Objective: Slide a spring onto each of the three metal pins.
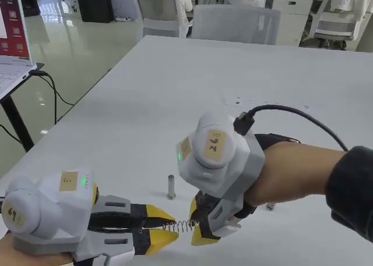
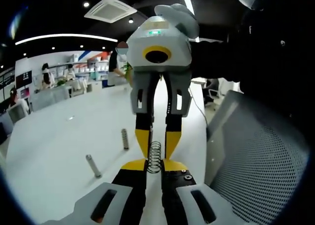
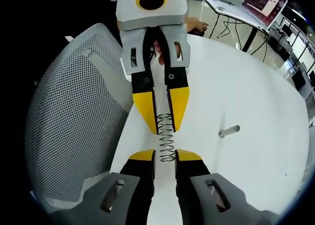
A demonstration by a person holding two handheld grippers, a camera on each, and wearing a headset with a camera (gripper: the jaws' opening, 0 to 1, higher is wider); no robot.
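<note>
At the near edge of a white table [image 1: 145, 103], two handheld grippers meet tip to tip with a spring [image 1: 183, 224] stretched level between them, off the tabletop. The left gripper [image 1: 175, 226], at 8 o'clock in the head view, has its yellow-tipped jaws nearly closed and pinching one end of the spring. The right gripper [image 1: 196, 224], at 6 o'clock, has its jaws set narrowly around the other end; whether they actually press on the coil cannot be told.

Just past the spring, toward 12 o'clock, a bare metal pin [image 1: 171, 186] stands upright on the table. In the left gripper view, a nearer pin [image 2: 93, 166] and a farther pin [image 2: 125, 139] stand at 9 o'clock of the spring.

Farther off, grey chairs [image 1: 233, 22] sit at 12 o'clock and an open laptop [image 1: 11, 39] at 10 o'clock.
</note>
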